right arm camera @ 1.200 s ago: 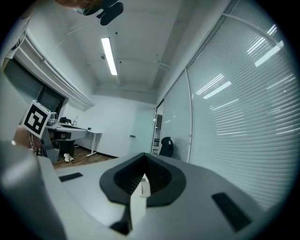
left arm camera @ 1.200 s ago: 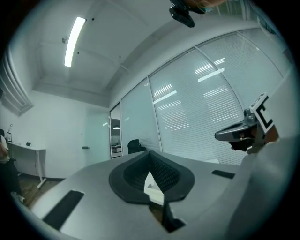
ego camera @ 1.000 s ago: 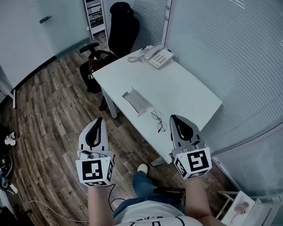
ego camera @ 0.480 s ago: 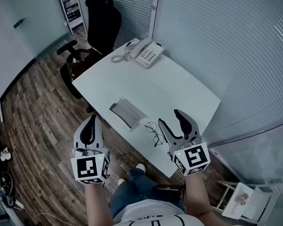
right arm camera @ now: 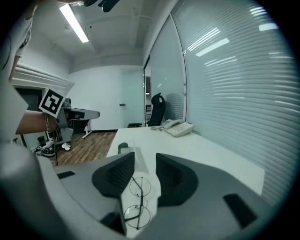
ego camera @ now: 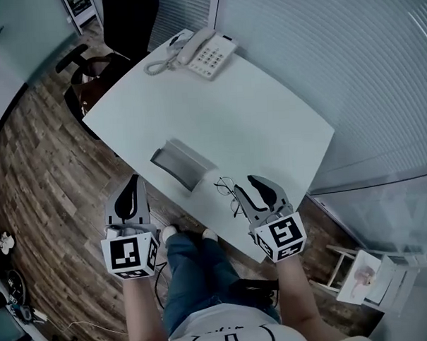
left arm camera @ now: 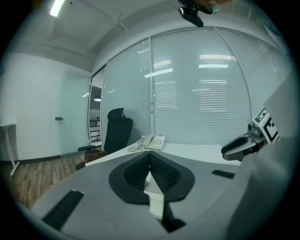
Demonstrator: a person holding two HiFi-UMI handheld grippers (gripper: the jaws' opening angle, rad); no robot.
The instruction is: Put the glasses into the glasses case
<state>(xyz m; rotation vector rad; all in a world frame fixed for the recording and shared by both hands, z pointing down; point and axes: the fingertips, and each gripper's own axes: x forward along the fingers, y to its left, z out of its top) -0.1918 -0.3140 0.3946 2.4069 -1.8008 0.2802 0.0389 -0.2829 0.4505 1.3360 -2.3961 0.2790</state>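
Observation:
Thin wire-rimmed glasses (ego camera: 226, 193) lie folded open on the white table (ego camera: 268, 121) near its front edge. The grey glasses case (ego camera: 176, 163) lies open just left of them. My right gripper (ego camera: 246, 187) hovers over the glasses, open. Its jaws have just been closing; the glasses (right arm camera: 133, 199) show in the gap below them and the pads do not touch them. The case (right arm camera: 122, 148) lies beyond. My left gripper (ego camera: 134, 182) is shut and holds nothing, off the table's edge, left of the case. In the left gripper view its pads (left arm camera: 149, 161) meet.
A white desk phone (ego camera: 203, 52) with a coiled cord sits at the table's far end. A black office chair (ego camera: 115, 29) stands behind it. Blinds and glass walls run along the right. Wooden floor (ego camera: 36, 160) lies to the left, and a person's legs are below the table edge.
Both grippers have dropped and moved in toward the table's front edge. The right jaws went from shut to wide open, then narrowed, and now stand over the glasses. The left stayed shut.

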